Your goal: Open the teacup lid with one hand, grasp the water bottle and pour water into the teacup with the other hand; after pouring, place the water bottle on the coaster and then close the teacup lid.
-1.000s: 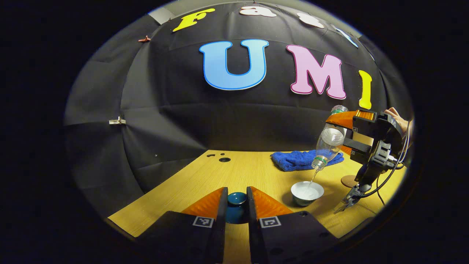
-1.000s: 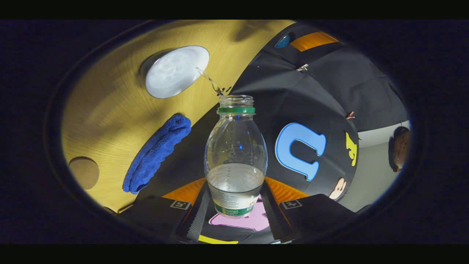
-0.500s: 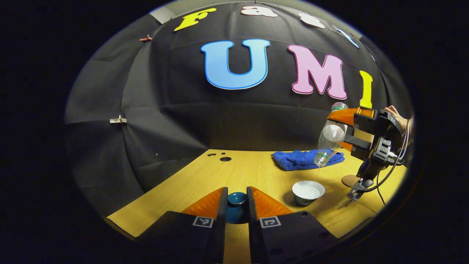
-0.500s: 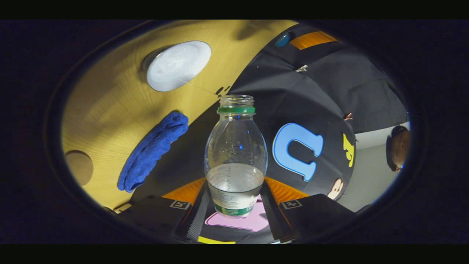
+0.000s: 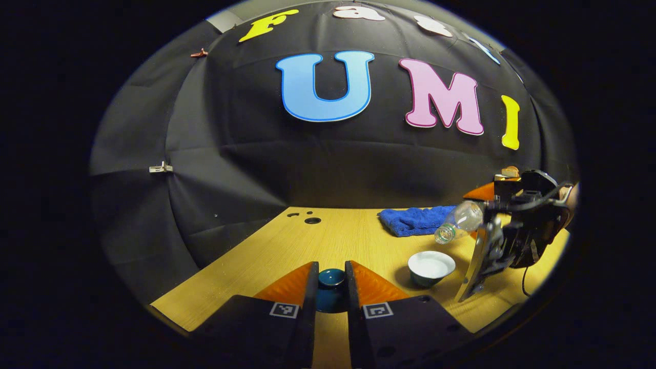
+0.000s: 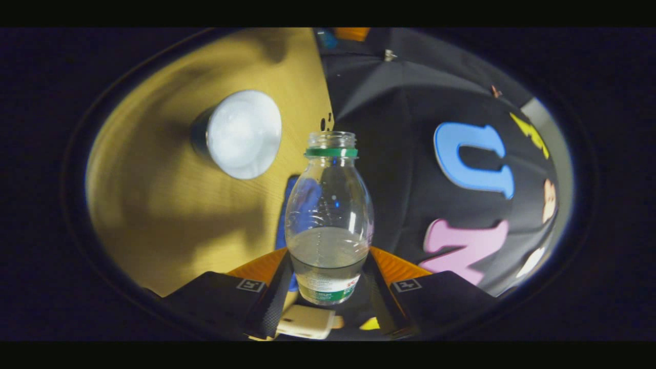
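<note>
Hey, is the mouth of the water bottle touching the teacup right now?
Apart. The left gripper view shows the water bottle tilted in the right tool, its mouth above the teacup with bare table visible between them.

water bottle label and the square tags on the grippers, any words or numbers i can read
Clear plastic water bottle, green and white label: print too small and blurred to read.
Left gripper, square black-and-white tags: patterns, no words.
Right gripper, same tags: no words.
</note>
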Motion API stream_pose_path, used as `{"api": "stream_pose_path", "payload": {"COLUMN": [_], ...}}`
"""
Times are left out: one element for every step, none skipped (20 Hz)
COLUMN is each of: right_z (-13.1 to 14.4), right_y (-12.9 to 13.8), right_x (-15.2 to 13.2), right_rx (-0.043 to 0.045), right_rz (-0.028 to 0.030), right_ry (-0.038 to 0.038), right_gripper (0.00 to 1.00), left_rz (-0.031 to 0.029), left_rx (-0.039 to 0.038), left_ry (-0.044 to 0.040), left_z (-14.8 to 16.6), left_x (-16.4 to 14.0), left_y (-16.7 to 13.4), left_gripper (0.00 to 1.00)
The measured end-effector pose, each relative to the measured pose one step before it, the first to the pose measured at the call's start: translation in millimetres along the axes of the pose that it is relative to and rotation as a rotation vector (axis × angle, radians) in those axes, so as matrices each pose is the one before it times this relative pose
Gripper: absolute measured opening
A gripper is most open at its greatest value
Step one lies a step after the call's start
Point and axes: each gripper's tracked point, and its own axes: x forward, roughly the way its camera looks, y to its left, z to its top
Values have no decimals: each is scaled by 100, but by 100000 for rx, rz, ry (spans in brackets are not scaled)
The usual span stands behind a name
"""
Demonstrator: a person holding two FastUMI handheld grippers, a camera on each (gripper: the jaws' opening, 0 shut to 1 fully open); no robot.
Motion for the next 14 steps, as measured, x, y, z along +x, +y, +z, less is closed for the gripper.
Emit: {"api": "stream_pose_path", "payload": {"right_z": [152, 207, 353, 502, 728, 766, 890, 1098, 778, 830, 513, 204, 26, -38], "right_y": [543, 533, 438, 300, 85, 190, 249, 260, 265, -258, -768, -652, -978, -1096], "right_x": [-180, -180, -327, -552, -572, -536, -753, -761, -860, -836, -551, 307, -30, -66], "right_rx": [9791, 10474, 10703, 10362, 10367, 11014, 11791, 12835, 13901, 12371, 9038, 6293, 5204, 5326], "right_rz": [3139, 3621, 3161, 2513, 2644, 3082, 3433, 3860, 4558, 2124, -217, -2205, -2962, -2627], "right_ry": [771, 572, -846, -1924, -2485, -2722, -2681, -2555, -2266, -1695, -1506, -1389, -1234, -1069], "right_gripper": [75, 75, 75, 75, 75, 75, 75, 75, 75, 75, 75, 75, 75, 75], "left_rz": [-46, -123, -473, -631, -653, -874, -751, -664, -677, -595, -663, -771, -769, -919], "left_rx": [318, 470, 891, 1315, 1273, 857, 405, 90, -227, -145, -44, 60, -53, -309], "left_ry": [115, -69, 55, 143, -9, -38, -256, -164, -113, -161, 25, 5, -45, -51], "left_z": [40, 67, 99, -20, 184, 171, 322, 239, 277, 161, 152, 112, 172, 111], "left_x": [132, 184, 110, 214, 217, 186, 209, 274, 174, 190, 276, 263, 169, 215], "left_y": [-95, -87, -137, -169, -145, -214, -248, -222, -325, -379, -373, -480, -433, -486], "left_gripper": [27, 31, 34, 31, 34, 27, 31, 31, 27, 31, 31, 31, 31, 31]}}
